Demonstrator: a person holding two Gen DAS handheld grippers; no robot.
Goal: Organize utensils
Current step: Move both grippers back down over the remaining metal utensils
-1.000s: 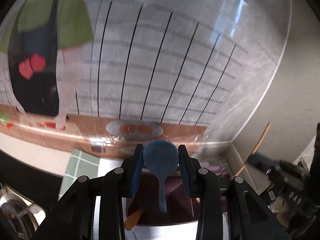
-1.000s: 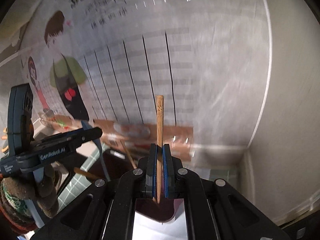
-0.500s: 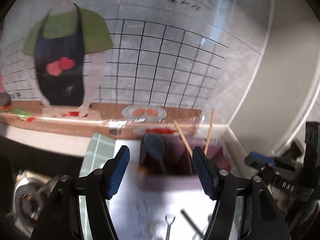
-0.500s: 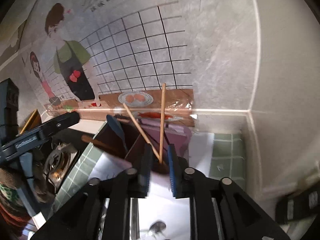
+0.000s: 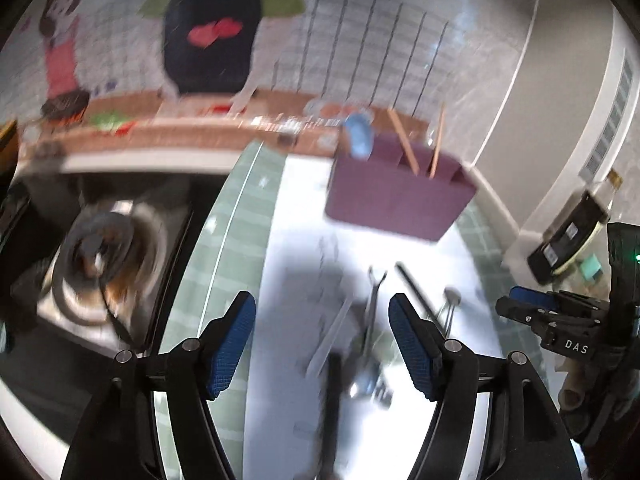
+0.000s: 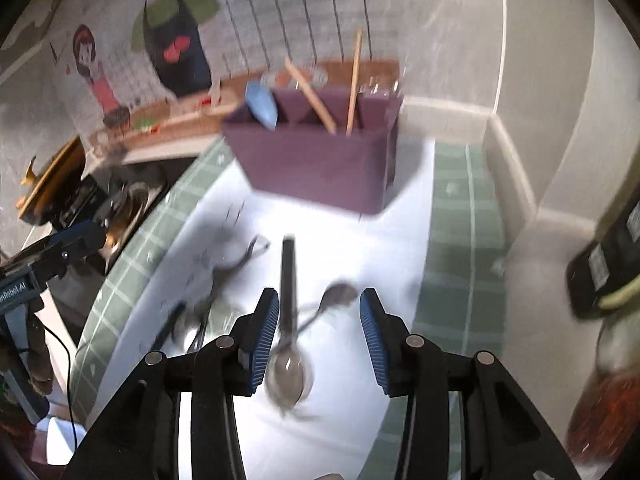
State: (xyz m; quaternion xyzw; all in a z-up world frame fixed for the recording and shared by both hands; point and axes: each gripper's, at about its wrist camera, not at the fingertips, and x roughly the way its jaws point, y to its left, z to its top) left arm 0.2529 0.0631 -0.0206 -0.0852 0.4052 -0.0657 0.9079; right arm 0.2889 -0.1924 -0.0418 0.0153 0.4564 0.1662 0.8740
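A purple utensil holder (image 5: pixel 394 196) (image 6: pixel 320 164) stands at the back of a white mat (image 5: pixel 400 432) (image 6: pixel 352 408). In it lean a blue spatula (image 5: pixel 359 136) (image 6: pixel 262 105) and two wooden chopsticks (image 5: pixel 404 147) (image 6: pixel 353 80). Blurred metal utensils (image 5: pixel 370 320) lie on the mat, among them a black-handled spoon (image 6: pixel 289 320) and a smaller spoon (image 6: pixel 334 298). My left gripper (image 5: pixel 322 344) hangs over the pile, jaws opening wide, nothing between them. My right gripper (image 6: pixel 318 336) is above the spoons with its jaws opening; nothing is gripped.
A pan on a stove (image 5: pixel 104 256) sits left of the green checked cloth (image 6: pixel 460 248). A dark bottle (image 5: pixel 568 232) (image 6: pixel 604 264) stands at the right by the wall. A picture board backs the counter.
Both grippers let go: the blue spatula and a chopstick now stand in the holder. Both hands pulled back and sank toward the utensils on the mat, jaws spreading.
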